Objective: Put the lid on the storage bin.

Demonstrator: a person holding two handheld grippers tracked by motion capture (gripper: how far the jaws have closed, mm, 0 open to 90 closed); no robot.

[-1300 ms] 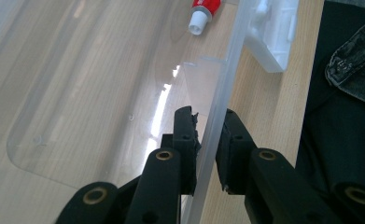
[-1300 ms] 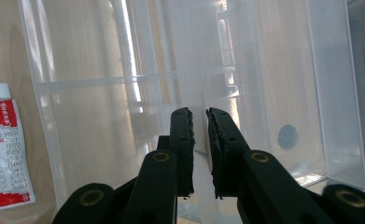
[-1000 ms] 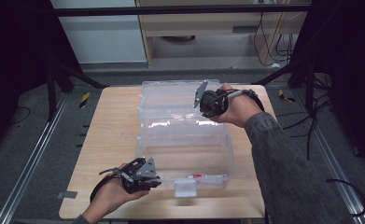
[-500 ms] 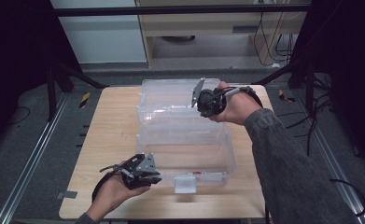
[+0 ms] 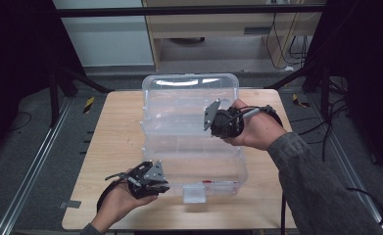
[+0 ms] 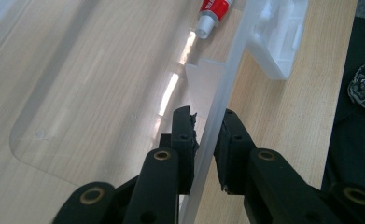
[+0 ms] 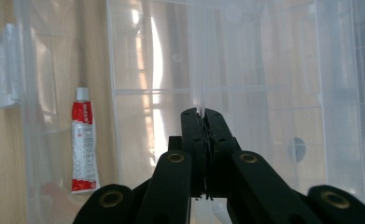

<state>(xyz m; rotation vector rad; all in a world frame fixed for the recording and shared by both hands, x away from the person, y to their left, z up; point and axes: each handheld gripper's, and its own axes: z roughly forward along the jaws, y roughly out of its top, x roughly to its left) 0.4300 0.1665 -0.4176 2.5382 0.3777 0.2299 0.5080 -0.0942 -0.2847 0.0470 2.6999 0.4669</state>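
Left hand-held gripper [image 5: 147, 178]: at the near left corner of the clear plastic storage box [image 5: 191, 142]; in the left gripper view its jaws stand narrowly apart astride the box's front wall [image 6: 217, 112], one inside and one outside. Whether the pads press on the wall I cannot tell.
Right hand-held gripper [image 5: 217, 120]: held over the middle of the box towards its right side; in the right gripper view the jaws have just been closing and now meet, clamped on a thin clear plastic edge [image 7: 196, 70] that runs up from their tips.
Clear box: stands in the middle of the light wooden worktop [image 5: 110, 142], long sides running away from the person, with a white latch [image 5: 195, 193] on its near wall.
Clear lid [image 5: 189, 95]: stands tilted up at the far end of the box.
Red and white tube [image 7: 83, 140]: lies on the box floor, close beside the near wall and the latch.
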